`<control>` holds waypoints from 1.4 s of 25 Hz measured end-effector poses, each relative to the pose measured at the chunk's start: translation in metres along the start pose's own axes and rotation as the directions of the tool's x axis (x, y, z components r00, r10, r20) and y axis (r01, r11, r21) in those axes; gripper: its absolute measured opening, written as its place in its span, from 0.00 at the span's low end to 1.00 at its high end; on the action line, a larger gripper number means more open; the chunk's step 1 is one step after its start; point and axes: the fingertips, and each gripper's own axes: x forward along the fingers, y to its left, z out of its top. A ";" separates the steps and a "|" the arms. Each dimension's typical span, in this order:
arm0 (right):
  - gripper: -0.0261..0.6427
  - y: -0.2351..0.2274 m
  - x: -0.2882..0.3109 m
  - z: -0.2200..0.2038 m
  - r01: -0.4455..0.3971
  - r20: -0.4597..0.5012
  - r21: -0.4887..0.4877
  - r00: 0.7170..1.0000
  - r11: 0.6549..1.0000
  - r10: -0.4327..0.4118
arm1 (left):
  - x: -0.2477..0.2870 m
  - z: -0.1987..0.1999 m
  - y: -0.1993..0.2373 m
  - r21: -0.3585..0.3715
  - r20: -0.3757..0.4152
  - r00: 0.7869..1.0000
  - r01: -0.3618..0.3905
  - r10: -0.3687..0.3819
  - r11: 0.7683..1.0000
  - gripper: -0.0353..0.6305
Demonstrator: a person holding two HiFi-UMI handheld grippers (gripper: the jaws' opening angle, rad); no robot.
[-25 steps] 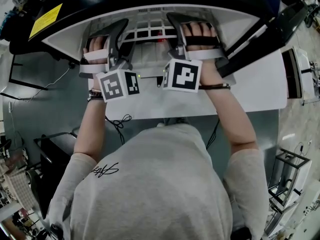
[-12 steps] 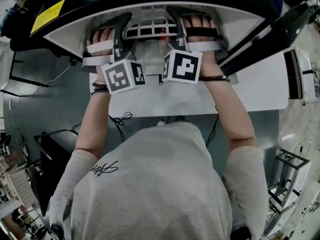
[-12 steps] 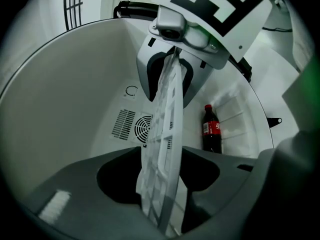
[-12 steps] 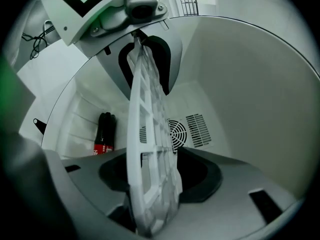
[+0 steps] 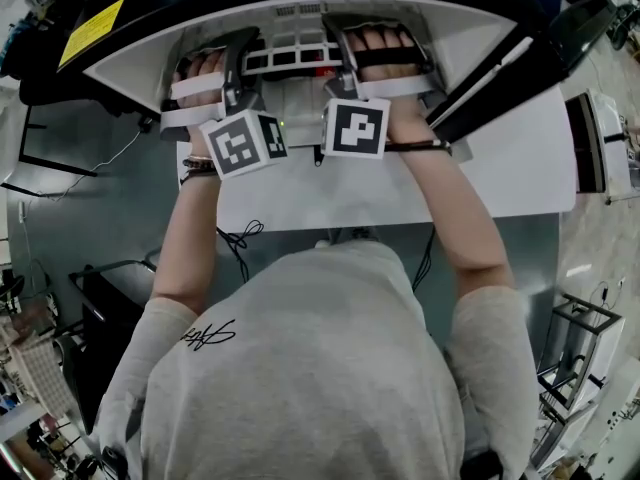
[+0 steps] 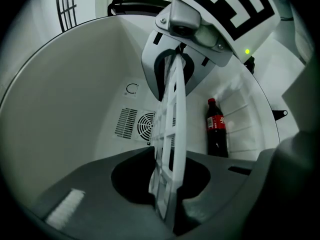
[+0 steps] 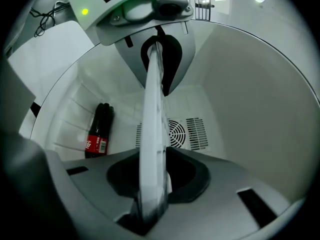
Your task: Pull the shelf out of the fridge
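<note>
In the head view, we reach both arms into the open fridge (image 5: 120, 68). The left gripper (image 5: 243, 46) and the right gripper (image 5: 338, 33) sit side by side at the front edge of the white grid shelf (image 5: 296, 56). The shelf lies inside the cavity, not yet drawn out. We judge that the two-point hold keeps the shelf square so it slides without jamming. The marker cubes (image 5: 243, 143) face up toward us.

In the left gripper view, the jaws have just been closing and now pinch the shelf's front rim, which runs edge-on between them. No gap shows at the pads. The shelf looks upright here only because we hold the gripper rolled onto its side, so the jaws bite across the thin slab. Further along the rim, the other gripper clamps the same edge. Beyond it, a round vent (image 6: 137, 125) sits in the back wall. A bottle (image 6: 216, 129) lies to one side of the shelf, apart from it and, we judge, below it.

In the right gripper view, the jaws have likewise just been closing and are narrowed onto the rim, which fills the slot between them. The bottle lies clear of the shelf, so a straight pull should miss it.
</note>
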 end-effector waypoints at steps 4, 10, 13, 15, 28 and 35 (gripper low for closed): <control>0.16 -0.001 0.000 -0.001 0.022 -0.003 -0.015 1.000 1.000 -0.022 | 0.000 0.000 0.000 0.009 0.003 1.000 -0.009 0.009 1.000 0.12; 0.14 -0.001 0.000 0.000 0.032 0.000 -0.020 0.999 0.999 -0.032 | -0.001 -0.001 0.000 0.010 0.007 1.000 -0.011 0.011 1.000 0.11; 0.14 -0.002 0.000 0.001 0.032 0.002 -0.021 1.000 0.999 -0.032 | -0.001 -0.002 0.000 0.003 0.006 1.000 -0.006 0.006 1.000 0.11; 0.14 0.000 0.000 0.002 0.024 0.003 -0.017 1.000 1.000 -0.024 | -0.002 -0.002 0.000 0.003 0.006 1.000 -0.007 0.007 1.000 0.11; 0.14 -0.001 -0.005 0.003 0.026 0.003 -0.013 1.000 1.000 -0.026 | -0.007 -0.001 -0.001 -0.004 0.010 1.000 0.003 -0.003 1.000 0.11; 0.14 -0.001 -0.010 0.004 0.024 0.001 -0.015 1.000 1.000 -0.024 | -0.012 0.001 -0.001 -0.004 0.011 1.000 0.001 -0.001 1.000 0.11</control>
